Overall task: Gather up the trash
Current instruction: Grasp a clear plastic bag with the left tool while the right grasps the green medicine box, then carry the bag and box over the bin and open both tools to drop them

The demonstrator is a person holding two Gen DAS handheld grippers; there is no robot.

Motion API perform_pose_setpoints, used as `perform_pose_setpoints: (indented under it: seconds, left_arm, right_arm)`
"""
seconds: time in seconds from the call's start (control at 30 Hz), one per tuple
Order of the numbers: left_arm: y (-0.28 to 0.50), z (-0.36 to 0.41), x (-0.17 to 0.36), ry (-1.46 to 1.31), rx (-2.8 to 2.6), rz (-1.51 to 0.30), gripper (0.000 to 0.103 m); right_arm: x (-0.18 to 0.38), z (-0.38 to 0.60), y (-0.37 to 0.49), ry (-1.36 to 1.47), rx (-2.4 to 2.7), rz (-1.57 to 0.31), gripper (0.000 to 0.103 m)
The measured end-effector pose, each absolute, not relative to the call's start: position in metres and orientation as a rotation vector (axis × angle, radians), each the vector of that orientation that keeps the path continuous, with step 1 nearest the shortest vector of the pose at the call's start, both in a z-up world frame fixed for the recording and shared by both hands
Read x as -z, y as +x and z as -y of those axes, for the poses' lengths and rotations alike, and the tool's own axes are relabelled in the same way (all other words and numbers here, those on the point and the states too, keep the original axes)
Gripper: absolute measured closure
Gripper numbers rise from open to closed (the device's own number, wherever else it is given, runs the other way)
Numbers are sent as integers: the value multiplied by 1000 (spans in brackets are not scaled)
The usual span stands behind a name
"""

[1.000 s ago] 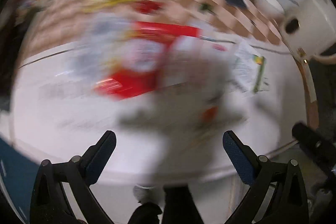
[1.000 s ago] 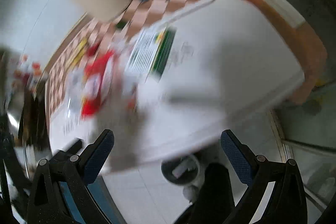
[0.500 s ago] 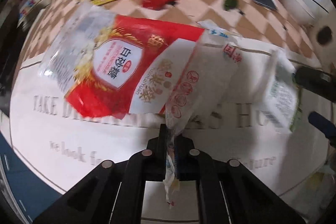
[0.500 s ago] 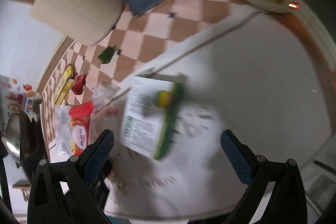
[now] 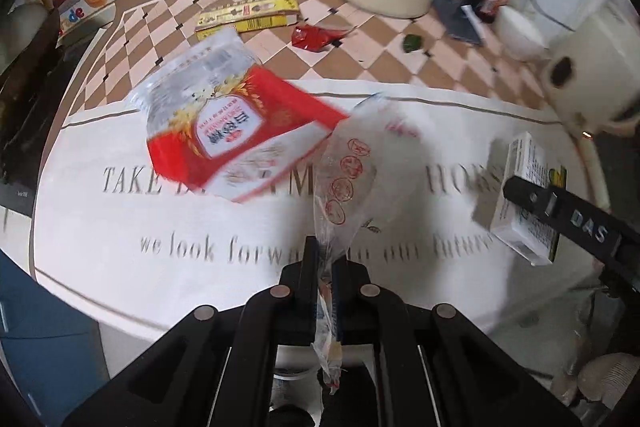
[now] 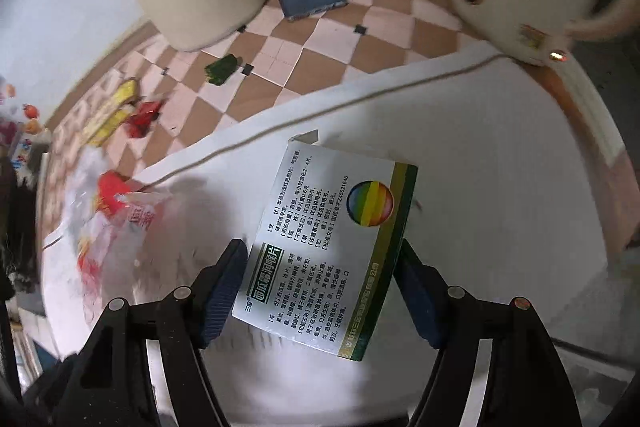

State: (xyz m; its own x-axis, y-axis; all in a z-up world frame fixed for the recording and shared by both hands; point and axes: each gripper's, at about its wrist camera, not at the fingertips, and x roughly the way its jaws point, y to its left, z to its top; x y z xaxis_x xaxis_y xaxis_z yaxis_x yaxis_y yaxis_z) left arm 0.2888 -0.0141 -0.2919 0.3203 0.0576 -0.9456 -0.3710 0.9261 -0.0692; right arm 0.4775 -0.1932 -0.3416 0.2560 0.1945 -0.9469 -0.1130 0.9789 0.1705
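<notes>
Trash being gathered from a white printed table mat (image 5: 120, 247).

A clear plastic wrapper (image 5: 348, 179) is pinched in the left gripper (image 5: 325, 267), beside a red-and-white food bag (image 5: 236, 131). The right gripper (image 6: 320, 283) is closing around a white-and-green medicine box (image 6: 320, 251) lying on the mat, pads just beside its edges.

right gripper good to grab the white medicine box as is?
Probably yes. The right gripper already straddles the medicine box, its jaws closing on either long side, with nothing lying on the box.
</notes>
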Motion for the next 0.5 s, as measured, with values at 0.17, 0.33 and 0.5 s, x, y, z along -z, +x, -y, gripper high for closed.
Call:
perform_pose_setpoints:
  seconds: [0.17,0.33,0.5]
  left_arm:
    - [229,20,277,-299,-231,-1176,100]
    - [156,23,271,-315,-186,-1160,100]
    - [84,13,306,-344,-171,-1254,100]
  right_arm:
    - [302,221,407,104,-208,-1241,29]
    - [271,237,318,134,-231,-1201,29]
    - [276,239,236,155,-258,-1215,29]
